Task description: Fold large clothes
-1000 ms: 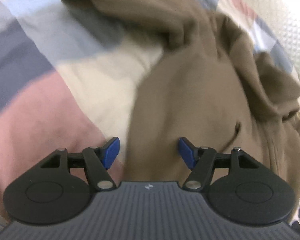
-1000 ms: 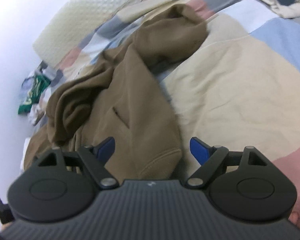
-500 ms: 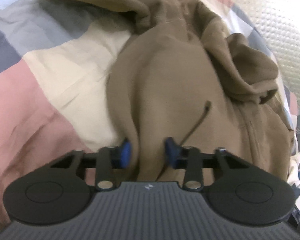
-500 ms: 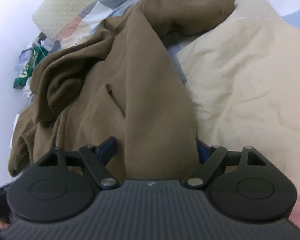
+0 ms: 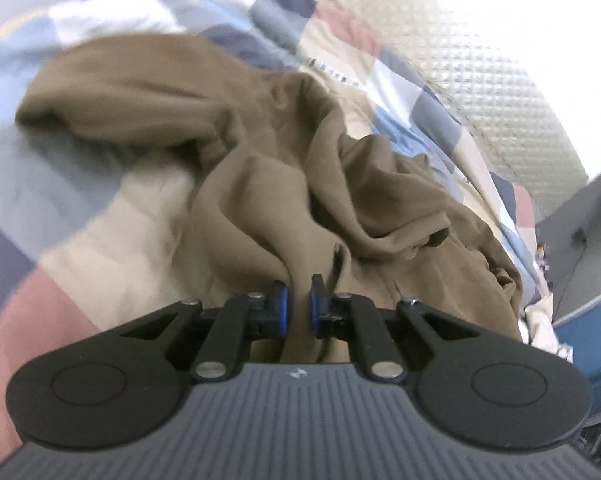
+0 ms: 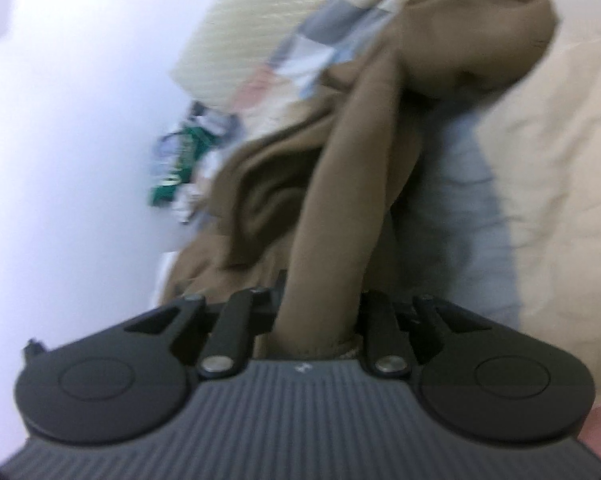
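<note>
A large brown hoodie (image 5: 284, 184) lies crumpled on a patchwork bedspread (image 5: 100, 216). My left gripper (image 5: 298, 308) is shut on a fold of the hoodie near its lower edge, and the cloth rises up into the jaws. My right gripper (image 6: 320, 320) is shut on the hoodie's ribbed hem (image 6: 332, 344), and a taut band of brown cloth (image 6: 352, 184) stretches away from it. The right fingertips are hidden by the cloth. The hood and sleeves are bunched beyond.
A cream quilted headboard or pillow (image 5: 480, 80) lies at the bed's far side. A white garment (image 5: 112, 16) lies on the bedspread beyond the hoodie. A green packet (image 6: 180, 168) sits beside the bed near a pale wall. Dark furniture (image 5: 580, 240) stands at the right.
Both grippers went from open to shut on the hoodie. Both have then lifted, pulling the cloth up and taut off the bedspread.
</note>
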The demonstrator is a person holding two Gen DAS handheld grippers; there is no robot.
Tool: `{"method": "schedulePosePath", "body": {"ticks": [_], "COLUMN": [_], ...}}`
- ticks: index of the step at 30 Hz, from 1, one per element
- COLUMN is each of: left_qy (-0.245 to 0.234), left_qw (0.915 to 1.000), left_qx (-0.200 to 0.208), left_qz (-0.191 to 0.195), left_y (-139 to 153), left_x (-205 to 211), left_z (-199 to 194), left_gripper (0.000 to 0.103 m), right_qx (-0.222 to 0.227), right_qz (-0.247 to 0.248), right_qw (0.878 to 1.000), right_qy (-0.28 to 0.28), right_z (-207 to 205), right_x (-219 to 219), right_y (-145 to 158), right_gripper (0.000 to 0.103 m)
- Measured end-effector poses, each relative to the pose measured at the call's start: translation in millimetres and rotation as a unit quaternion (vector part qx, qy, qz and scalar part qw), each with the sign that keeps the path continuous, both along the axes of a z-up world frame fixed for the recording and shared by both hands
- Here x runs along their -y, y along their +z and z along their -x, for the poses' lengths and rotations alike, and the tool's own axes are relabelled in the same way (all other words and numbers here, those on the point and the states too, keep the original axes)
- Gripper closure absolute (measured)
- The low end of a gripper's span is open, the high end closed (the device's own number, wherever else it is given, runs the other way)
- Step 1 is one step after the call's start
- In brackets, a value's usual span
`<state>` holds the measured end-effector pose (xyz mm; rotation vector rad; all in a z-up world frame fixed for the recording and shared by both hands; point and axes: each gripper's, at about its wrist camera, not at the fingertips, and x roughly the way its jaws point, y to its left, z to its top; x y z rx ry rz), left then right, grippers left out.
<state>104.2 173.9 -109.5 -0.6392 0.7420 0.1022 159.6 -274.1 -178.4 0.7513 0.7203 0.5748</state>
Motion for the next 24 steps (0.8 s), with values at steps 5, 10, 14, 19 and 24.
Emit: {"method": "schedulePosePath", "body": {"ticks": [5, 10, 14, 19, 24], "left_qy": [-0.022, -0.037, -0.043, -0.036, -0.026], "left_qw": [0.9954, 0.9859, 0.9817, 0.9825, 0.9869], "left_qx": [-0.059, -0.122, -0.130, -0.124, -0.079], "left_qz": [-0.073, -0.109, -0.132, -0.134, -0.138], "left_y": [-17.5, -60.0, -64.3, -52.5, -18.0], "left_x": [0.9, 2.5, 10.9, 11.5, 16.0], "left_z": [-14.8, -27.1, -35.4, -21.8, 9.3], "left_gripper": [0.091, 0.090, 0.089, 0.059, 0.044], "right_qx": [-0.048, -0.071, -0.058, -0.030, 0.003], "right_qz": [0.120, 0.202, 0.233, 0.259, 0.251], "right_qw": [0.992, 0.977, 0.971, 0.965, 0.966], "right_qy": [0.003, -0.005, -0.006, -0.024, -0.062], "right_z": [11.2, 5.1, 4.8, 9.4, 16.7], "right_x": [-17.5, -32.2, -42.0, -44.9, -37.4], "right_y": [-10.8, -24.8, -22.3, -8.5, 7.8], "right_gripper": [0.083, 0.082, 0.081, 0.070, 0.042]}}
